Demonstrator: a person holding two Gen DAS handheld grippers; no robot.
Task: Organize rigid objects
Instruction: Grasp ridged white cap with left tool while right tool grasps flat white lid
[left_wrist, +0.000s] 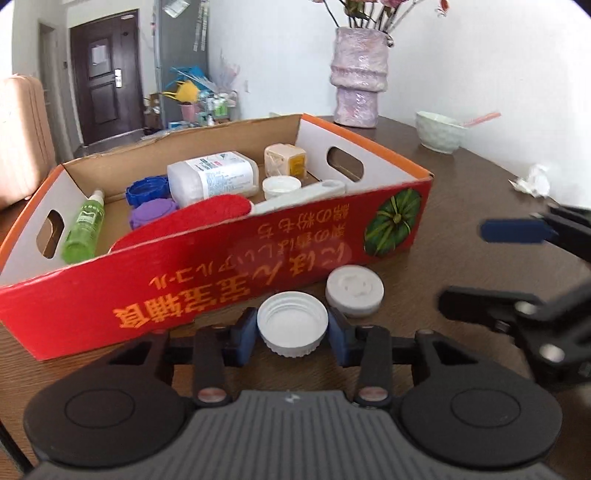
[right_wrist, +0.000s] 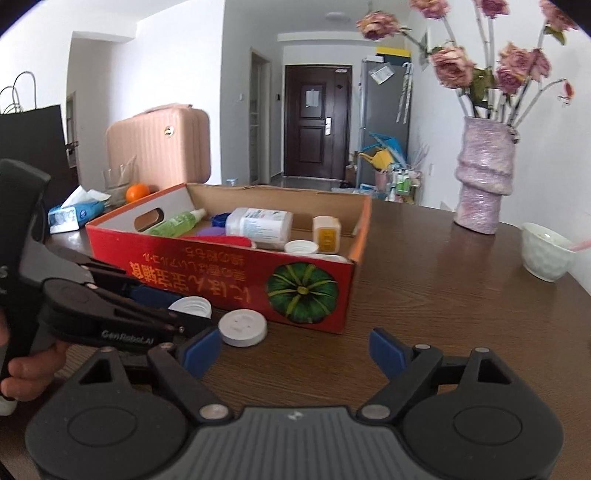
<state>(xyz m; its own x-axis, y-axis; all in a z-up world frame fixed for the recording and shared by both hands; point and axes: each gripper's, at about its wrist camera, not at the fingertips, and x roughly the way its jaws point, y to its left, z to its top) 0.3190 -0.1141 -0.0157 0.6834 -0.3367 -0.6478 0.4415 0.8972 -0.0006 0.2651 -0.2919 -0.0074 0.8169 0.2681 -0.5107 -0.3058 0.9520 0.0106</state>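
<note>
Your left gripper (left_wrist: 291, 328) fingers pinch the open white cap (left_wrist: 292, 322) on the surface just before the red box (left_wrist: 207, 273); your right gripper (right_wrist: 295, 350) is spread empty, flat lid (right_wrist: 242, 326) just left of it.

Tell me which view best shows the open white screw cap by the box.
The left wrist view: the white screw cap sits centred, hollow side up, between the left claw pads. In the right wrist view, the left claw hides most of it.
</note>
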